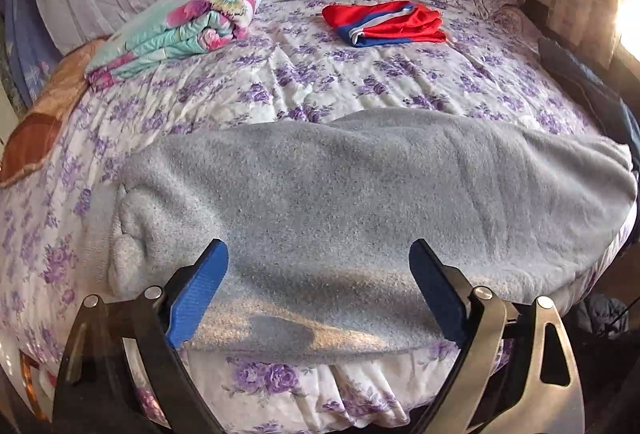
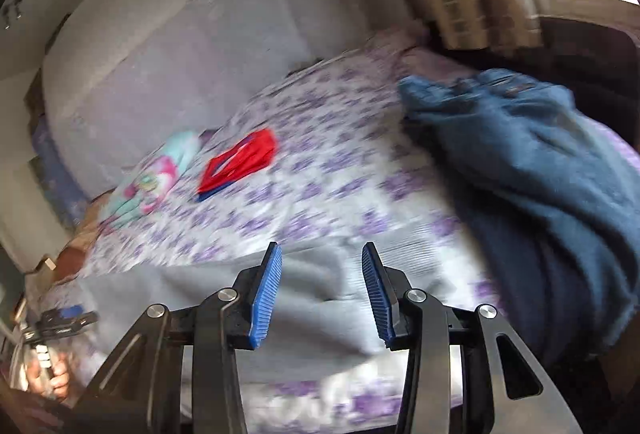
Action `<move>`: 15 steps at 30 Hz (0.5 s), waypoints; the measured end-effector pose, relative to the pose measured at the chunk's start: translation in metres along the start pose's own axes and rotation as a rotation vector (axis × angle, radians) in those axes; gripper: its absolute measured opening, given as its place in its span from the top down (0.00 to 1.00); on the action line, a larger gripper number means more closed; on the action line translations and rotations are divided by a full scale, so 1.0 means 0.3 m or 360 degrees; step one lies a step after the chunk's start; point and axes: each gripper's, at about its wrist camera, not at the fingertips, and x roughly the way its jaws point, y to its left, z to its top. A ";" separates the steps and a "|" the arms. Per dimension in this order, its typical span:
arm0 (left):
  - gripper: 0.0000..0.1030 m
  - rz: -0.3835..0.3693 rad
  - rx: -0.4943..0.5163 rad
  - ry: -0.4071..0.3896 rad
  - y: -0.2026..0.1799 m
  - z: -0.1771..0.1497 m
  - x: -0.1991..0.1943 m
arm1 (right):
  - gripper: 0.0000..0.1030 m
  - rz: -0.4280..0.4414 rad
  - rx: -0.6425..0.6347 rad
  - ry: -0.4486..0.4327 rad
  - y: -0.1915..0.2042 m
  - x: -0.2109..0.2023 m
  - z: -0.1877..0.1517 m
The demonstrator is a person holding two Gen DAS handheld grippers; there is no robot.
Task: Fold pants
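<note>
one gray pants (image 1: 360,202) flat on the bed (image 1: 320,82), near edge | left gripper (image 1: 318,294) fingers wide apart above pants | right gripper (image 2: 322,292) fingers apart, holding nothing | one red-blue shorts (image 1: 384,23) far behind pants | one folded flower blanket (image 1: 180,26) | one dark blue cloth (image 2: 532,170)

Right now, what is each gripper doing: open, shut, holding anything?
Left gripper: open, holding nothing, over the grey pants.
Right gripper: open, holding nothing, also over the grey pants.
</note>
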 end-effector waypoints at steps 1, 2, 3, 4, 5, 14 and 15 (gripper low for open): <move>0.13 0.0060 0.0029 0.0025 -0.010 -0.009 0.020 | 0.61 0.0020 -0.0052 0.0095 0.039 0.070 -0.011; 0.13 0.0118 0.0026 0.0082 0.001 -0.022 0.061 | 0.62 -0.0044 -0.0099 0.0183 0.054 0.137 -0.027; 0.12 0.0154 -0.0004 0.0167 0.032 -0.045 0.127 | 0.71 -0.0149 -0.0133 0.0286 0.046 0.222 -0.048; 0.10 0.0114 -0.0019 0.0176 0.058 -0.066 0.157 | 0.84 -0.0195 -0.0122 0.0353 0.013 0.289 -0.068; 0.10 0.0110 0.0011 0.0108 0.064 -0.086 0.154 | 1.00 -0.0179 -0.0070 0.0350 -0.041 0.331 -0.081; 0.11 -0.0015 0.0049 -0.0082 0.016 -0.019 -0.051 | 0.18 0.0316 -0.0198 0.0315 0.265 0.267 0.097; 0.07 -0.0009 0.0077 -0.0118 -0.001 0.004 -0.058 | 0.18 0.0444 -0.0229 0.0375 0.345 0.319 0.132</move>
